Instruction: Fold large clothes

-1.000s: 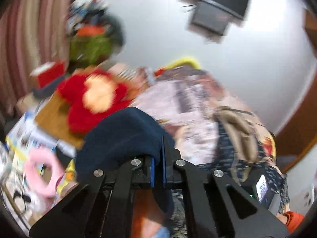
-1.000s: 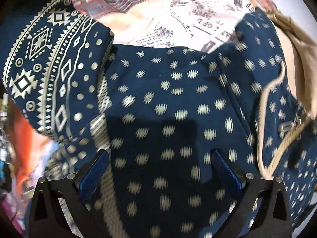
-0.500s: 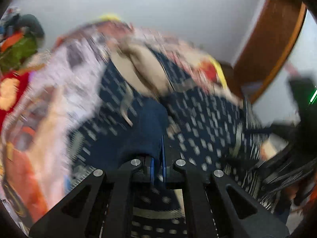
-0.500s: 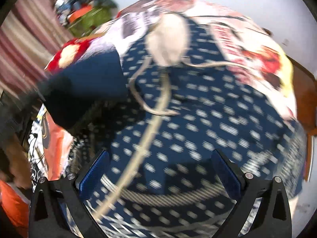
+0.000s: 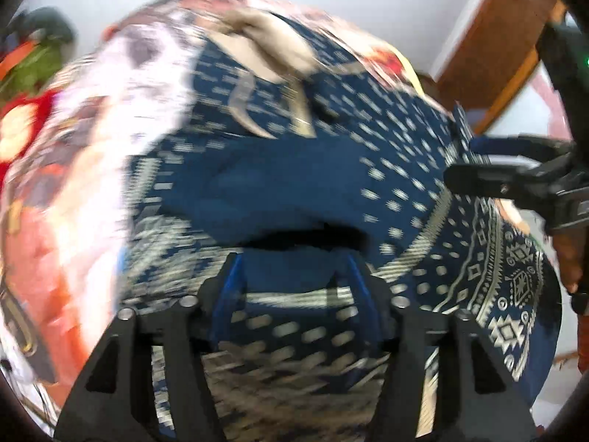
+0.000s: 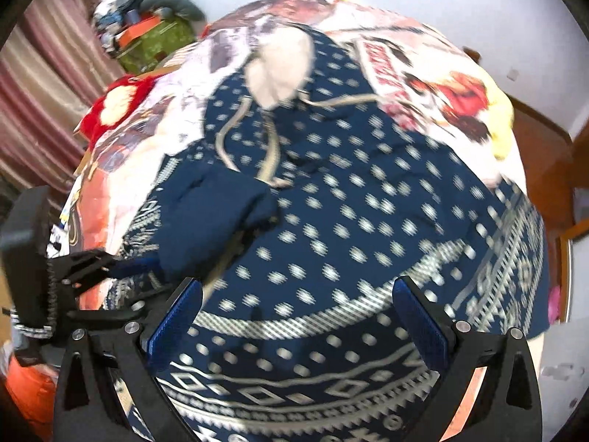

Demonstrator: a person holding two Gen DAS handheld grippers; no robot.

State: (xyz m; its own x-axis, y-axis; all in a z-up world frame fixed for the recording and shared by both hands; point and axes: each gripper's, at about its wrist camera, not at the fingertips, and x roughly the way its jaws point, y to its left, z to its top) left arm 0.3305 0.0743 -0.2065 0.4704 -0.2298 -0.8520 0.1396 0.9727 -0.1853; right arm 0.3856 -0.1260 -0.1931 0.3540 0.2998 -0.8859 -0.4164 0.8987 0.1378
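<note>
Hoodie [image 6: 368, 221]: navy, cream dot print across the body, geometric cream bands at the hem, pale hood lining [image 6: 283, 62] and cream drawcords. It lay spread front-up on a bed [image 6: 423, 66] with a printed cover, hood at the far end, hem toward both cameras. One sleeve [image 6: 217, 217] was folded in over the chest, its plain navy inner face up.

Left hand-held gripper [image 5: 294, 276]: fingers apart, a loose fold of the navy sleeve cloth lying between the blue pads [image 5: 230, 287]. Left view is motion-blurred, so I couldn't tell whether the pads touched the cloth. In the right view the same hand-held gripper sat at the left edge, tips at the sleeve end.

Right hand-held gripper [image 6: 294, 316]: fingers wide apart, nothing between them, hovering over the hem band near the garment's middle. In the left view it showed at the right edge, beside the hoodie's side.

Edges: hem hung over the near bed edge. Hoodie's right side ran close to the bed's edge, with a wooden frame [image 6: 545, 154] beyond. Bed cover lay bare left of the hoodie and past the hood. A red cushion [image 6: 114, 107] and green bag [image 6: 158, 40] sat at the far-left side, well apart from the hoodie.
</note>
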